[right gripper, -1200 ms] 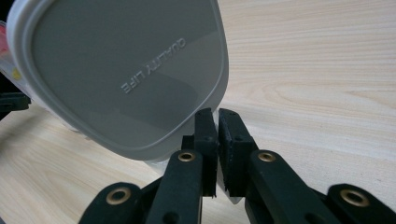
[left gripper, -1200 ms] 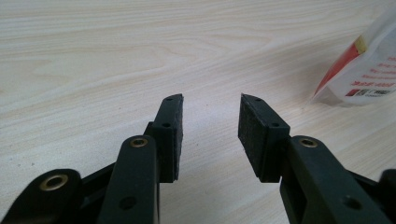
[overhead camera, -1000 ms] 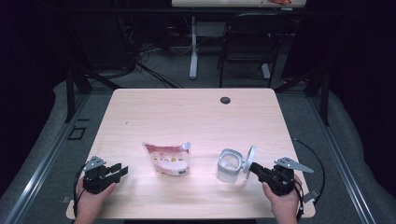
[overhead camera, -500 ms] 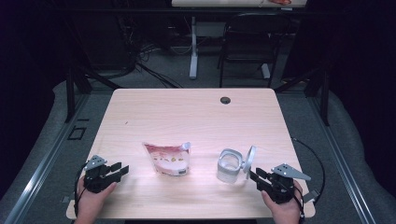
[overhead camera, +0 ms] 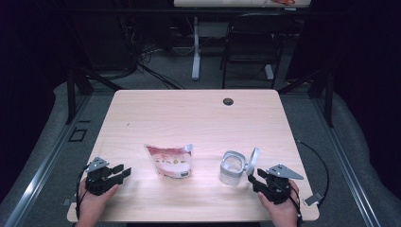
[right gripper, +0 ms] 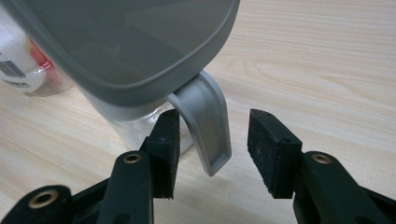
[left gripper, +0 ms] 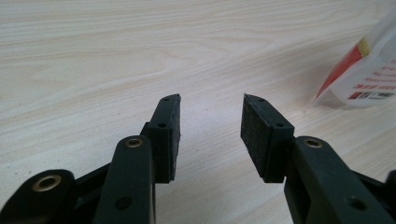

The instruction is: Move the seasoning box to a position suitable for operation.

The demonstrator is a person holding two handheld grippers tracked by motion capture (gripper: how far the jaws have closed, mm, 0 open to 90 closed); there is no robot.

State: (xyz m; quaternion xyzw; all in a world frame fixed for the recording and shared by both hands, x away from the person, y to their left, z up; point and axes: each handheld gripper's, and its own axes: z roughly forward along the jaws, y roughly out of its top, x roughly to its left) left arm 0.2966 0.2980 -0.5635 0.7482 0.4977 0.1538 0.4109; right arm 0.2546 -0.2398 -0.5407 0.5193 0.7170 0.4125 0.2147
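A red-and-white pouch (overhead camera: 170, 161) lies flat at the table's front middle, and its corner shows in the left gripper view (left gripper: 369, 70). Right of it stands a clear jar (overhead camera: 231, 170) with its grey flip lid (overhead camera: 254, 161) swung open. My right gripper (overhead camera: 254, 179) is open just right of the jar. In the right gripper view the lid's grey latch tab (right gripper: 208, 126) hangs between the open jaws of my right gripper (right gripper: 212, 140), near the left pad, under the lid (right gripper: 126, 42). My left gripper (overhead camera: 120, 172) is open over bare wood (left gripper: 210, 126), left of the pouch.
The wooden table (overhead camera: 198, 118) has a round cable hole (overhead camera: 228, 101) near its far edge. A hand holds each gripper at the front edge. Cables trail off the table's right side (overhead camera: 321, 165). Chairs and desk legs stand beyond the table.
My right gripper has shifted slightly toward the front edge and tilted, staying beside the jar's lid. The left gripper, pouch and jar have not moved.
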